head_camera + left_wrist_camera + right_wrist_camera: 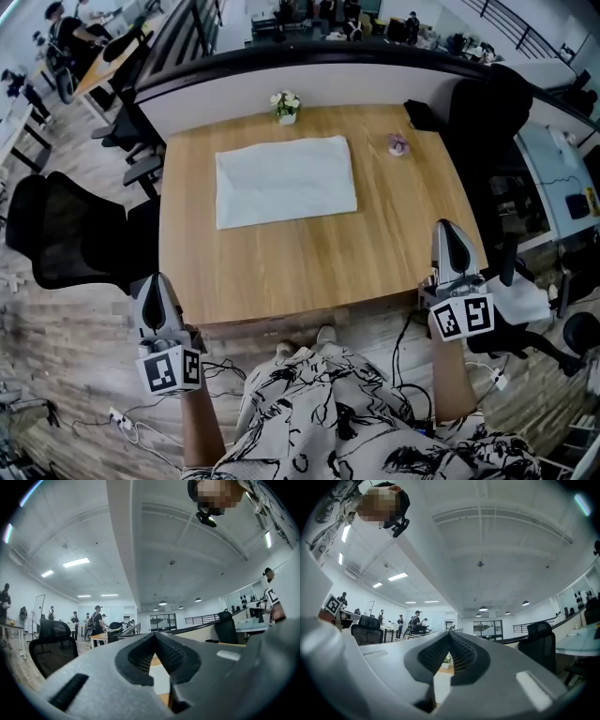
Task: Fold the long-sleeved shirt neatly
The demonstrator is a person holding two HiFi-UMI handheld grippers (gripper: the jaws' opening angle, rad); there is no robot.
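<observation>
Shirt (pixel 286 181): one, white, folded to a flat rectangle on the far half of the single wooden table (pixel 375 253), nearer the left edge than the right. Grippers: two, both held at the table's near side, well apart from the shirt. Left gripper (pixel 156 283) just outside the near left corner, jaws pressed together with nothing between them. Right gripper (pixel 451 229) over or just beside the near right corner, hard to say which, likewise clamped tight and empty. Behind the shirt, one small flower pot (pixel 286 105) at the far edge. To the right of that, one small pinkish object (pixel 398 144), too small to identify. Two black office chairs close by: left chair (pixel 66 234) and right chair (pixel 492 108). Only in the head view: the whole tabletop, and cables (pixel 131 424) on the floor. Only in the gripper views: ceiling lights (pixel 76 562) and several people (pixel 97 620) standing far across the office. Below the closed tips, a sliver of white cloth in both gripper views, plus the flower pot in the right gripper view.
</observation>
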